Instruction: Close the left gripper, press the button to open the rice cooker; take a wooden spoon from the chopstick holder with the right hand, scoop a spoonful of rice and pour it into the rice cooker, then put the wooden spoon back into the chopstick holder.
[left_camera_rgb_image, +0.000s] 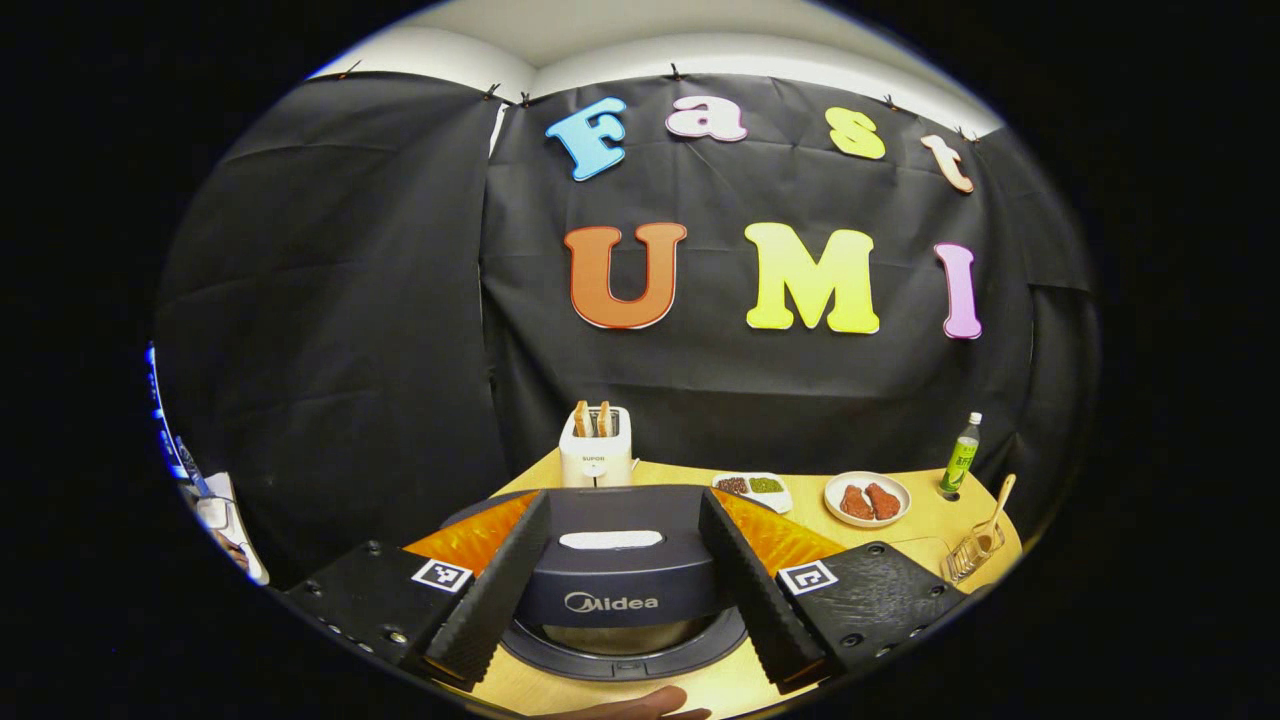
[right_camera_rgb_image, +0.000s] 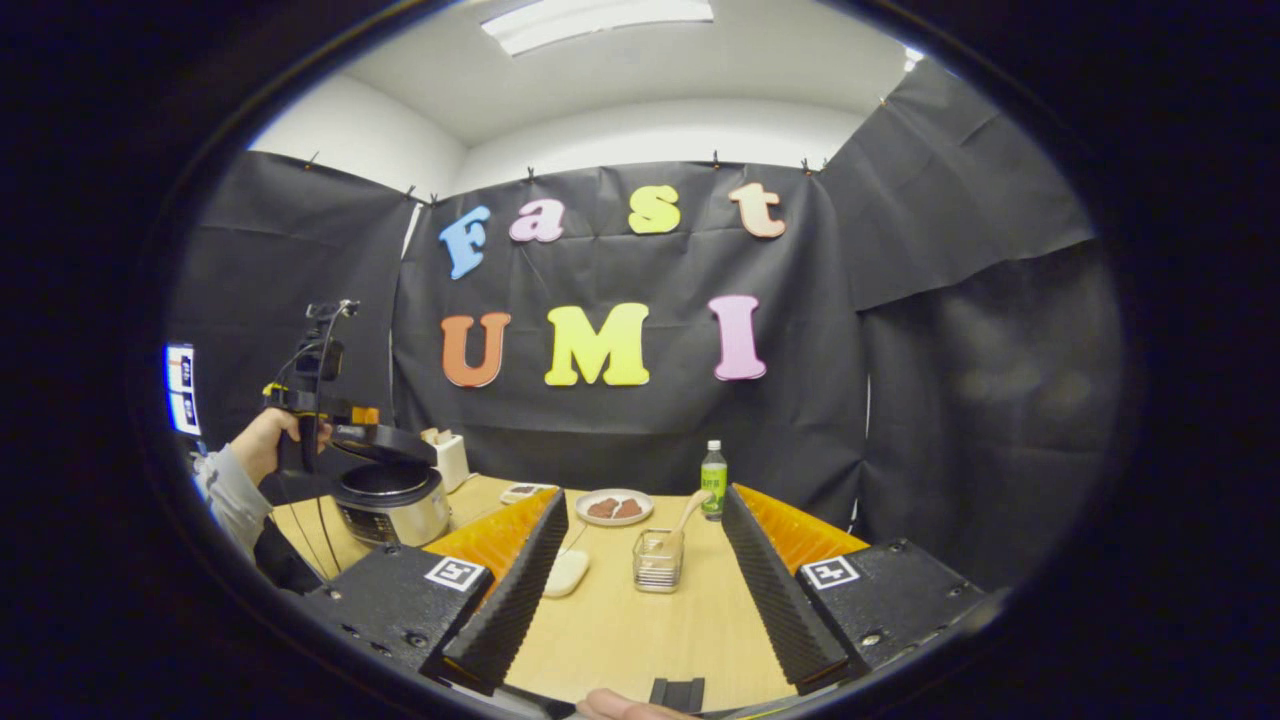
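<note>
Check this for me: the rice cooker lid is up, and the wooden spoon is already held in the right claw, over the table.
One thing is wrong. The rice cooker lid is up, but the right claw is open and holds nothing. The wooden spoon stands in the chopstick holder on the table, as the right gripper view shows.

A light wooden table (right_camera_rgb_image: 640, 625) carries everything. At its left end stands the rice cooker (right_camera_rgb_image: 392, 503) with its lid raised, a toaster (left_camera_rgb_image: 596, 447) behind it holding 2 slices; next along the back come a small 2-part dish (left_camera_rgb_image: 753, 488), a plate (left_camera_rgb_image: 867, 499) with 2 brown pieces and a green bottle (right_camera_rgb_image: 713, 480). Nearer the front are a clear holder (right_camera_rgb_image: 658, 561) with the spoon (right_camera_rgb_image: 688, 512) leaning in it and a small white object (right_camera_rgb_image: 567, 573) just to its left.
</note>
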